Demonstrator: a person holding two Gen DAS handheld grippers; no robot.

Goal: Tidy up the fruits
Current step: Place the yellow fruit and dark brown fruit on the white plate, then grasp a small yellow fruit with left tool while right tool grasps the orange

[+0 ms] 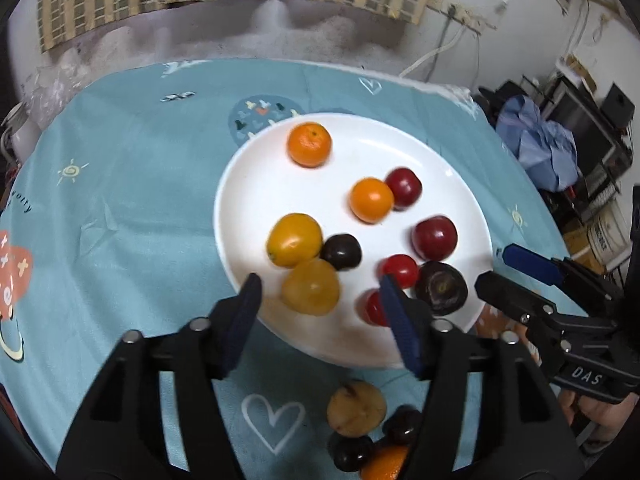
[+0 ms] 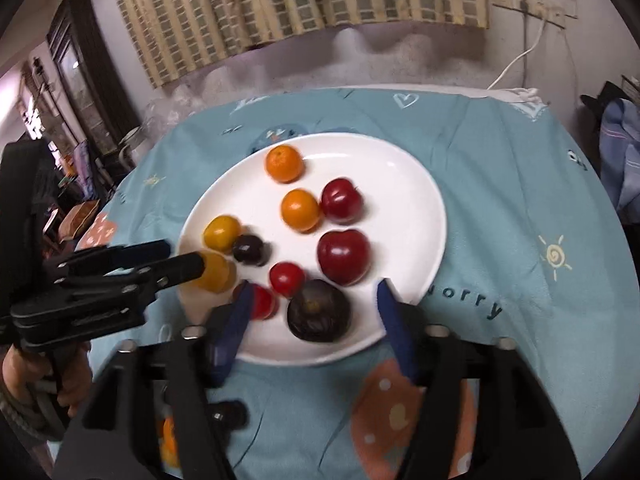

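Note:
A white plate [image 1: 256, 184] on the blue tablecloth holds several fruits: oranges [image 1: 309, 144], yellow fruits [image 1: 310, 287], red plums [image 1: 434, 238], small red tomatoes [image 1: 399, 270] and dark plums [image 1: 441, 288]. My left gripper [image 1: 320, 292] is open and empty over the plate's near edge, around a yellow fruit. My right gripper [image 2: 314, 300] is open and empty, its fingers either side of a dark plum [image 2: 319, 310] on the plate [image 2: 412, 200]. The right gripper also shows in the left wrist view [image 1: 500, 268], the left gripper in the right wrist view [image 2: 176, 256].
Loose fruits lie on the cloth in front of the plate: a tan one [image 1: 356, 408], dark plums [image 1: 402, 426] and an orange [image 1: 384, 464]. A wall with a curtain stands behind the table. Shelves and blue cloth [image 1: 548, 148] are at the right.

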